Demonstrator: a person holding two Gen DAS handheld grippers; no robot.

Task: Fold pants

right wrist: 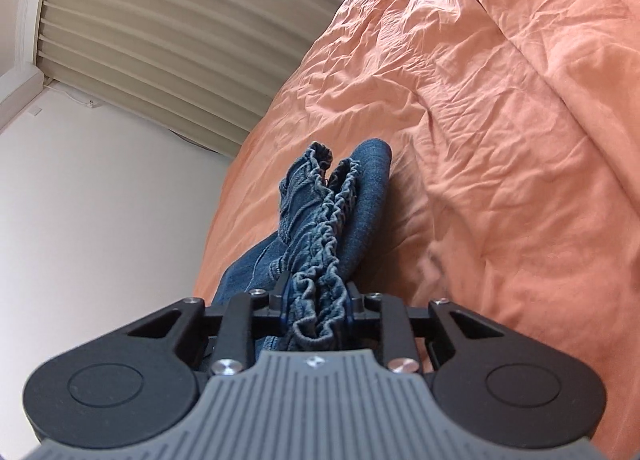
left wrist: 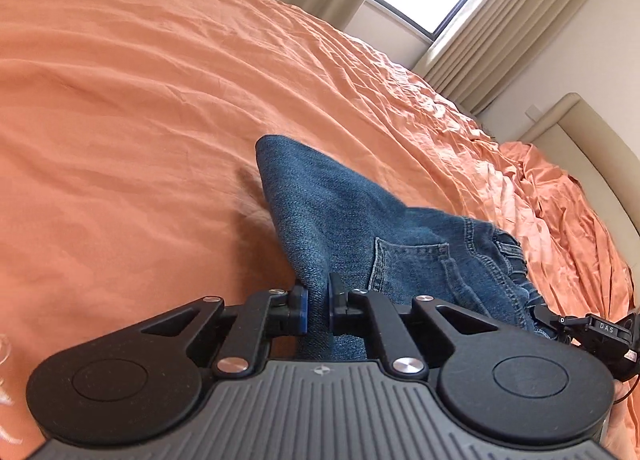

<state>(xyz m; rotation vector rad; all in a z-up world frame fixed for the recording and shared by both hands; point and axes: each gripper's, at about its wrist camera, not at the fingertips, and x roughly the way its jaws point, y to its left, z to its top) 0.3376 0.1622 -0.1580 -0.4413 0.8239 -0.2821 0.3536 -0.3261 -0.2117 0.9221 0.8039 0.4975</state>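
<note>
A: Jeans (left wrist: 360, 227) are caught at both ends of the waist, as far as I can judge. My left gripper (left wrist: 318, 302) is clenched on a thin fold of denim near the back pocket (left wrist: 412, 260); the blue pads (left wrist: 304, 310) press the cloth from both sides.

B: And your right?

A: Right gripper (right wrist: 318, 302) is clamped on the bunched elastic waistband (right wrist: 320, 260). That wad is thick, so the jaws stand wider there, but the cloth fills the gap and they're pressing on it.

B: Where's the rest of the garment?

A: It runs away from both sets of fingers, forward and down onto the orange bedspread (left wrist: 140, 99). From the left wrist view the denim climbs from the bed to my pads, so the gripped edge looks lifted while the far part rests on the cover. From the right wrist view the waistband stretches straight ahead along the fingers.

B: So the long axis?

A: Waistband runs between my two hands; I can see the right gripper's tip at the lower right edge of the left view. The legs I can't see, so I can't tell how they lie.

B: Which hand leads?

A: Neither is nearer, I'd say. Both hold the same edge, so I'd carry them together, keeping the waistband taut, and lay it over.
</note>
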